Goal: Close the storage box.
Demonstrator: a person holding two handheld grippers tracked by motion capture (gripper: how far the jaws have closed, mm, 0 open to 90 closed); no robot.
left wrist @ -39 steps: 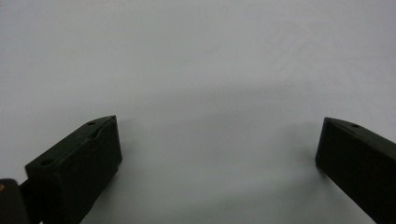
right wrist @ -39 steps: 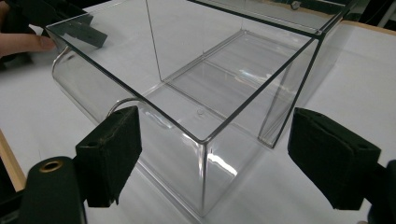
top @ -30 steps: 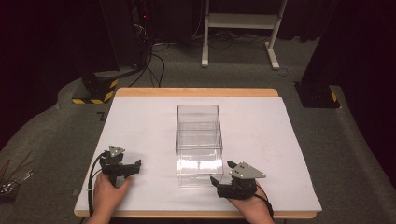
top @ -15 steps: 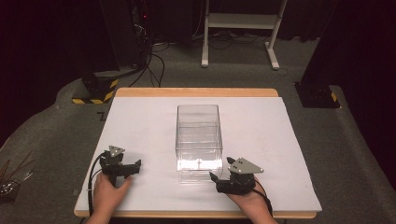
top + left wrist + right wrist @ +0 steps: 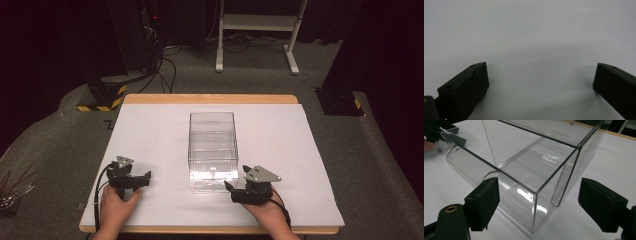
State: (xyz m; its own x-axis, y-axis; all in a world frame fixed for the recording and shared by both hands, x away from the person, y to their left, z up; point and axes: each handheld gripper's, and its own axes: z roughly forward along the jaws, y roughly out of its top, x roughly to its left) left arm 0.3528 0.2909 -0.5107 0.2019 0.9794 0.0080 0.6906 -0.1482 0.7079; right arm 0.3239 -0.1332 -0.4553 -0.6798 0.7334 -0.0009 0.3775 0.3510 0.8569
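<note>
A clear, lidless plastic box (image 5: 212, 150) stands in the middle of the white table top (image 5: 280, 135), long side running away from me. My left gripper (image 5: 145, 177) rests on the table to the box's near left; in the left gripper view it (image 5: 540, 66) is open over bare white surface. My right gripper (image 5: 231, 189) lies just off the box's near right corner. In the right gripper view it (image 5: 538, 182) is open, with the box's near corner (image 5: 534, 202) straight ahead between the jaws, not touching them.
The table has a wooden rim (image 5: 210, 98). Behind it on the dark floor stand a white frame (image 5: 257, 30), a black post with a yellow-black base (image 5: 102, 95) and cables. A black foot (image 5: 340, 102) sits at the right.
My right gripper has crept slightly left and forward, closer to the box's near corner. The left gripper has stayed put.
</note>
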